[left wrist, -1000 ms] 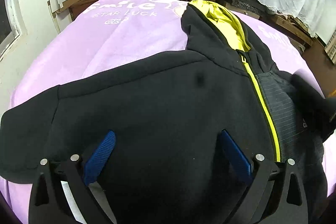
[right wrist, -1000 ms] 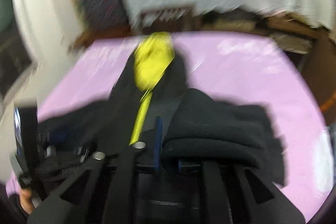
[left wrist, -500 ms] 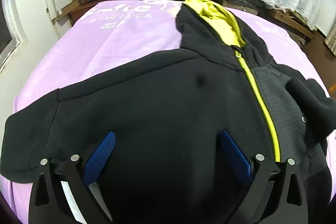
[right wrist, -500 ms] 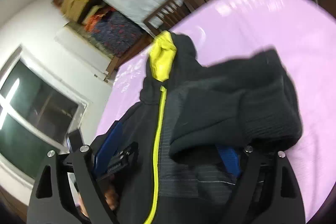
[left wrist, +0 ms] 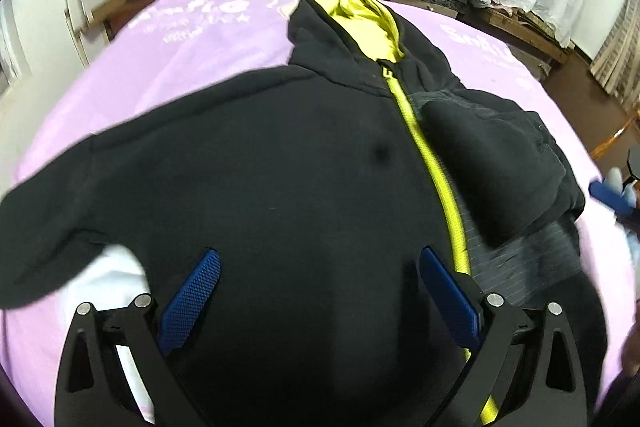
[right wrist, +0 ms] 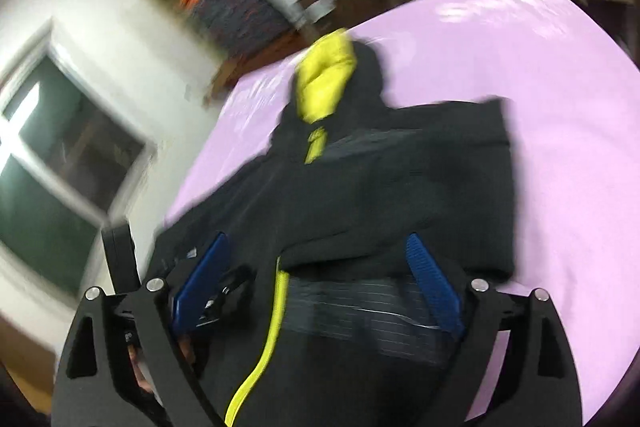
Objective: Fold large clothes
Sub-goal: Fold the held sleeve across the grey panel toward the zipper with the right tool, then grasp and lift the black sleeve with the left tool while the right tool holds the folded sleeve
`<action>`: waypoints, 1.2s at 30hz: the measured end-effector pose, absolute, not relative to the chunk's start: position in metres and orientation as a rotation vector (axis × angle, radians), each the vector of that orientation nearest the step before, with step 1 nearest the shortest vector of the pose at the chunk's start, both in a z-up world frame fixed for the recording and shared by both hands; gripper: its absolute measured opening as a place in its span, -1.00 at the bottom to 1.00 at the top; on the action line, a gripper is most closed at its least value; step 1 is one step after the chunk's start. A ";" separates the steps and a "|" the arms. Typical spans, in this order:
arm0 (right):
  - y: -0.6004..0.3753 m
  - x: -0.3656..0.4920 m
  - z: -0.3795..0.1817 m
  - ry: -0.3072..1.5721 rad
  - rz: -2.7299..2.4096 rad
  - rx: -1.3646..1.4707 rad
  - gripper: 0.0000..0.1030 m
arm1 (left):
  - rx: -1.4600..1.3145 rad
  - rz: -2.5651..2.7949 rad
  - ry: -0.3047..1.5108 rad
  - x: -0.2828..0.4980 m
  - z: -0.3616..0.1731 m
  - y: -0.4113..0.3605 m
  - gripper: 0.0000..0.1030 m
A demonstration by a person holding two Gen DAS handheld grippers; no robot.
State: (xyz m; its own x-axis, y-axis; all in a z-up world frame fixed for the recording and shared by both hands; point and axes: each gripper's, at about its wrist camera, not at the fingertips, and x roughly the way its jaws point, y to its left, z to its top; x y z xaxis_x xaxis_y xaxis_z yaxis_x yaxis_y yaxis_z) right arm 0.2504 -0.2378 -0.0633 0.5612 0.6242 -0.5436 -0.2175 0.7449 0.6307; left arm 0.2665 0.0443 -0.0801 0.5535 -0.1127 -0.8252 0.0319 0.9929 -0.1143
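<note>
Both tongs, left [left wrist: 318, 301] and right [right wrist: 318, 283], hang spread and empty above the black hoodie [left wrist: 280, 187], which lies zipped on the purple-covered worktop [left wrist: 192, 51]. 1 sleeve [right wrist: 420, 207] already lies folded across its chest, probably narrowing it.

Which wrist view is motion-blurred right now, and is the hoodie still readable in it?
Right wrist view: heavy smear on the window and shelves, yet the hoodie and its yellow zipper stay legible. Left wrist view: mostly sharp, slight blur at the edges, strong fisheye bending.
</note>
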 end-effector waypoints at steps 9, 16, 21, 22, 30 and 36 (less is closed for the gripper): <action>-0.319 0.254 -0.107 0.757 0.461 0.958 0.73 | 0.318 -0.034 0.801 0.252 -0.061 -0.063 0.93; -0.327 0.250 -0.101 0.761 0.415 0.911 0.73 | 0.511 0.001 0.793 0.267 -0.071 -0.108 0.93; -0.325 0.250 -0.098 0.754 0.437 0.916 0.73 | 0.543 -0.011 0.761 0.276 -0.067 -0.117 0.93; -0.325 0.250 -0.098 0.756 0.438 0.912 0.73 | 0.555 -0.012 0.756 0.281 -0.067 -0.120 0.93; -0.319 0.250 -0.098 0.761 0.416 0.869 0.51 | 0.276 -0.056 0.768 0.319 -0.042 -0.078 -0.92; -0.289 0.265 -0.111 0.882 0.393 0.714 -0.08 | -0.082 0.002 0.766 0.305 -0.041 0.015 -0.62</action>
